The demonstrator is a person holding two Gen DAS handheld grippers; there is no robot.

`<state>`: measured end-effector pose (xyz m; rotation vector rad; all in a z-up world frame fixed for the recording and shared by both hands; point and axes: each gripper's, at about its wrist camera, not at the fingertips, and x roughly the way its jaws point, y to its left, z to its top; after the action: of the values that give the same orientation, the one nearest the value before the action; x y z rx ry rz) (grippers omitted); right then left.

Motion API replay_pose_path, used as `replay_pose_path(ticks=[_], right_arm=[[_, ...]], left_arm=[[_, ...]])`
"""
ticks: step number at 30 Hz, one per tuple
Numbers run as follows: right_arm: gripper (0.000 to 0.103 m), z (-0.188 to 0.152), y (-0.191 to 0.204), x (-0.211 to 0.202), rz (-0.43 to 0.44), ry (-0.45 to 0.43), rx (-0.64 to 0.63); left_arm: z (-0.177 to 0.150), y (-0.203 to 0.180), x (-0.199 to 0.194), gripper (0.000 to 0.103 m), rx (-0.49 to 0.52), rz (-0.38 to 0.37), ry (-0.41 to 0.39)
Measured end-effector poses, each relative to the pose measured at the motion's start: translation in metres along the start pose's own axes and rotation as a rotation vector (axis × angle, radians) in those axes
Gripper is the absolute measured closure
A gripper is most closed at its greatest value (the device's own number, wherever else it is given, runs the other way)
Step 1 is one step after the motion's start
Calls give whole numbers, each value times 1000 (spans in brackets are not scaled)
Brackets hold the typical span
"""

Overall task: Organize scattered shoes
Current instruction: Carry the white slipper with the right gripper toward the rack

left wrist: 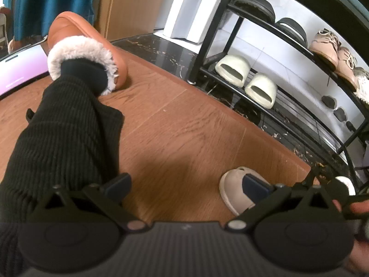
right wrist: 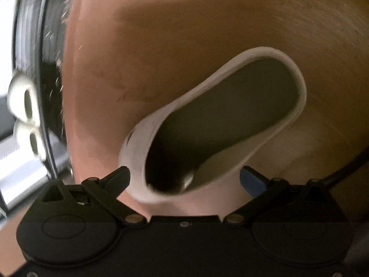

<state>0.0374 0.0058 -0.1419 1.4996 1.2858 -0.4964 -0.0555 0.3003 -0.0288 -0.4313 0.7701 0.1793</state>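
White slipper (right wrist: 221, 124) on floor, long axis diagonal, opening facing camera.

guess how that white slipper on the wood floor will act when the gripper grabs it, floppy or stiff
The white slipper looks moulded in one thick piece, so probably fairly stiff and likely light for its size. Its surface looks smooth, so it may slip a little between the pads. The right gripper is open around its toe end; its rim looks thick enough to pinch, and with a flat sole it should not roll.
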Motion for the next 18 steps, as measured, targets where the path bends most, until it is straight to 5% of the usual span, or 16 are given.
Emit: replay_pose_path(ticks=[9, 18], right_arm=[[10, 8, 18, -3, 30, -46, -273], [15, 17, 73, -15, -56, -141, -836]], left_arm=[[1, -1, 3, 1, -3, -3, 8], [0, -3, 4, 1, 9, 4, 9]])
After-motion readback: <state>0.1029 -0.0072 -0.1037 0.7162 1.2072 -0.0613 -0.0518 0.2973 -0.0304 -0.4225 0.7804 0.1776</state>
